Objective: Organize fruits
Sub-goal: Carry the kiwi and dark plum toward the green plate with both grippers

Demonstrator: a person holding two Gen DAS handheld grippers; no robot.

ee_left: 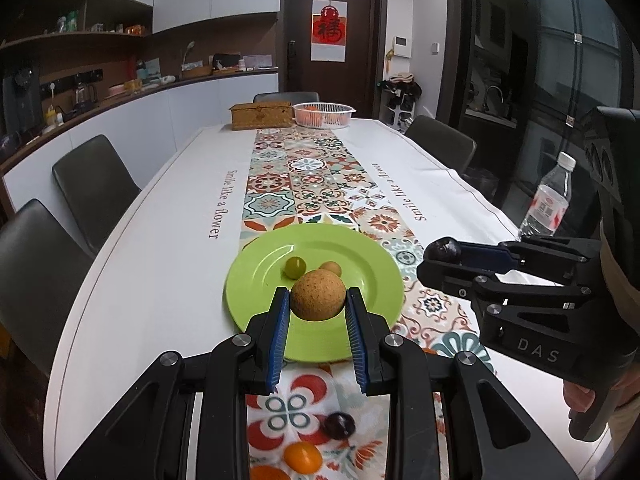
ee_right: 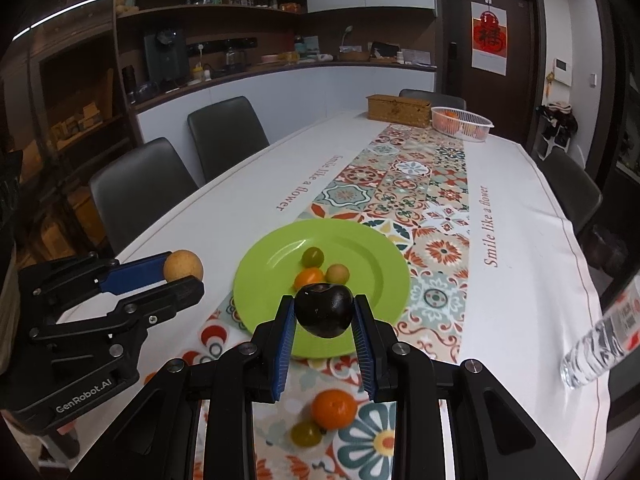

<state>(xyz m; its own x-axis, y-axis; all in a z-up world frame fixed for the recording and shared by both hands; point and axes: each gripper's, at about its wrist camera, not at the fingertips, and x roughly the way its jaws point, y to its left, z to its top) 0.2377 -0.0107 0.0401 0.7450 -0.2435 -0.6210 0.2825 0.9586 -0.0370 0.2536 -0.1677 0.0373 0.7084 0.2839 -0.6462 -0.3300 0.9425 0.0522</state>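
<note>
Both black two-finger grippers with blue pads held fruit: the left gripper (ee_left: pixel 318 304) clamped a round tan rough-skinned fruit (ee_left: pixel 317 295), the right gripper (ee_right: pixel 324 314) a dark purple plum (ee_right: pixel 324 310). Each hung above the near rim of a round lime-green plate (ee_right: pixel 360 248) on the patterned table runner (ee_right: pixel 420 200). On the plate lay a green grape (ee_right: pixel 312 256), a small orange fruit (ee_right: pixel 309 277) and a small tan fruit (ee_right: pixel 337 273).
</note>
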